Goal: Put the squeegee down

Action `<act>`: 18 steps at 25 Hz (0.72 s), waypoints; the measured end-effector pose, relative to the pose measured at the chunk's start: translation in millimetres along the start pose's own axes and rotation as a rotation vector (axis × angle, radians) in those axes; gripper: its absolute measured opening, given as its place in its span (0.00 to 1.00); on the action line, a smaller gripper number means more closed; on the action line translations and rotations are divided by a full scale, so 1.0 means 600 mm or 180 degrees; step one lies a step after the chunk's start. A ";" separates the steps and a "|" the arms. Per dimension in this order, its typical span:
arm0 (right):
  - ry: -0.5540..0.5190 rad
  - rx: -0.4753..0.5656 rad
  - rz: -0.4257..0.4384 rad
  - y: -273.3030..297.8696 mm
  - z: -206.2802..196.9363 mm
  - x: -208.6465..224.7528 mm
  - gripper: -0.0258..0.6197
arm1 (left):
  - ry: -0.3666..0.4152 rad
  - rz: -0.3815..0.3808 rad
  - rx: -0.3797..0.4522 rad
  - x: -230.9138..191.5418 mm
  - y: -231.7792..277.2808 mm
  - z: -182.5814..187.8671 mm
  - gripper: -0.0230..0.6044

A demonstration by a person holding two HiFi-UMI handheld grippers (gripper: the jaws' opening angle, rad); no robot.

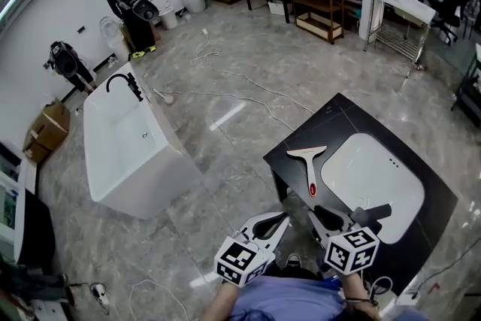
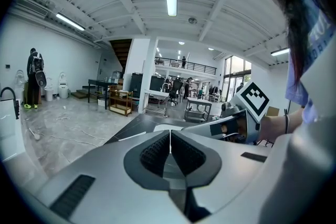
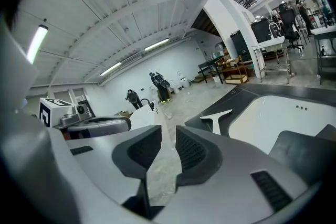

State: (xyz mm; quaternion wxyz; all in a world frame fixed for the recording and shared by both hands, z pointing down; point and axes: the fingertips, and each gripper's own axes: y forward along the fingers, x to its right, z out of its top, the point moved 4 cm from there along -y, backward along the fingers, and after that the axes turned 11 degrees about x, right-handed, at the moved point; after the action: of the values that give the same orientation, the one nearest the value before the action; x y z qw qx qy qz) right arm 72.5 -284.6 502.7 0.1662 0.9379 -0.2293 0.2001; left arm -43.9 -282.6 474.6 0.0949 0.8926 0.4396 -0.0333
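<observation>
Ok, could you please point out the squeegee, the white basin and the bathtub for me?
squeegee (image 1: 310,169): head view, on its white handle, below the blade.
white basin (image 1: 372,177): head view, on its bare bottom.
bathtub (image 1: 119,139): head view, on its bare inside.

Black counter (image 1: 352,116), white basin (image 1: 372,177) sunk into it. White squeegee (image 1: 309,164) lies flat on the bare black top, just beside the basin's left rim, blade toward the far corner, red-tipped handle nearer. Counter stands on grey marble floor (image 1: 240,79).
</observation>
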 end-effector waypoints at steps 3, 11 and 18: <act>-0.0106 -0.0013 -0.0027 -0.005 -0.002 0.001 0.18 | 0.0011 -0.0022 -0.0001 0.004 0.004 -0.001 0.06; -0.0139 -0.0021 -0.0048 -0.013 -0.010 -0.026 0.18 | 0.0007 -0.0098 0.0007 0.015 -0.019 -0.001 0.06; -0.0130 -0.0116 -0.0013 -0.029 -0.061 -0.080 0.17 | -0.0017 -0.0060 0.0042 0.031 -0.103 -0.025 0.06</act>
State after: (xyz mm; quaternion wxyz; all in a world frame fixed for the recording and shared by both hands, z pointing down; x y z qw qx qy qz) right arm 30.8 -237.8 508.8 0.1789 0.9391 -0.2344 0.1763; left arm -81.5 -228.2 477.7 0.0898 0.8889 0.4475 -0.0395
